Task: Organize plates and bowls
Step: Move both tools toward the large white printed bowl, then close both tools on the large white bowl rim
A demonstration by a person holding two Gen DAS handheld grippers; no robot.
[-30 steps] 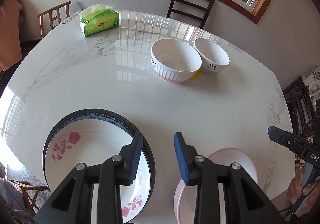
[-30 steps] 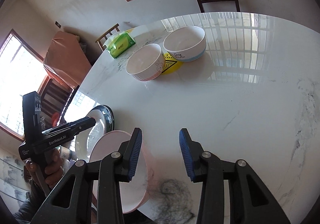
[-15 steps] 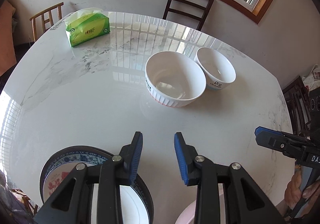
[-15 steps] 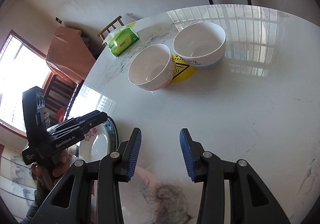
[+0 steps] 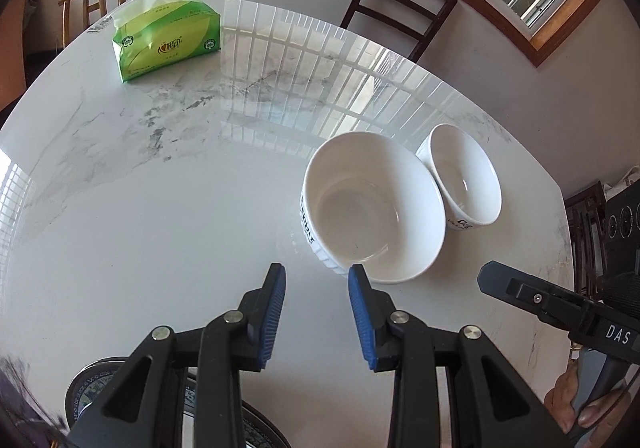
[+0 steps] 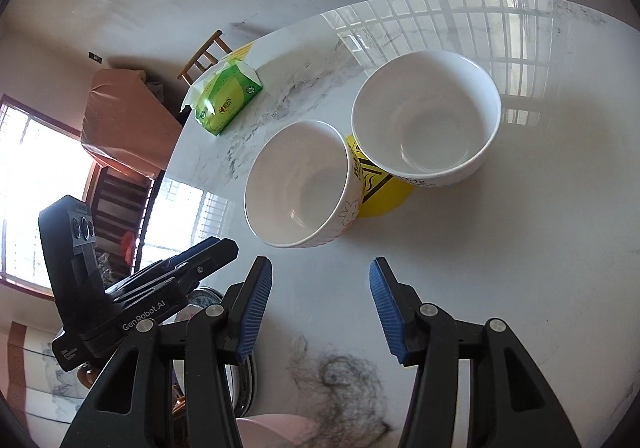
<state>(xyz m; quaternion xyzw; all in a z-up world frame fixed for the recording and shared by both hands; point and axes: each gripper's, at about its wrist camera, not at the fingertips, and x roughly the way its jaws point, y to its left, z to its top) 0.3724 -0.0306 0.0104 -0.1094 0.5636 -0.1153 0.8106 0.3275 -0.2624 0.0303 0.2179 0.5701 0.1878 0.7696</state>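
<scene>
Two empty white bowls stand side by side on the marble table: a ribbed one (image 5: 372,208) (image 6: 298,184) and a plain one with lettering (image 5: 466,178) (image 6: 426,116). My left gripper (image 5: 316,312) is open and empty, just short of the ribbed bowl's near rim. My right gripper (image 6: 320,308) is open and empty, a little before both bowls. A dark-rimmed patterned plate (image 5: 96,380) shows at the bottom edge under my left fingers. A pink plate's rim (image 6: 276,424) shows at the bottom of the right wrist view.
A green tissue pack (image 5: 168,38) (image 6: 226,98) lies at the table's far left. A yellow warning sticker (image 6: 380,188) lies between the bowls. A dark chair (image 5: 400,8) and a light wooden chair (image 5: 94,2) stand beyond the table edge.
Both grippers have moved forward across the table toward the two bowls. The patterned plate and the pink plate have slid to the bottom edges of the views. Both grippers stay open.
</scene>
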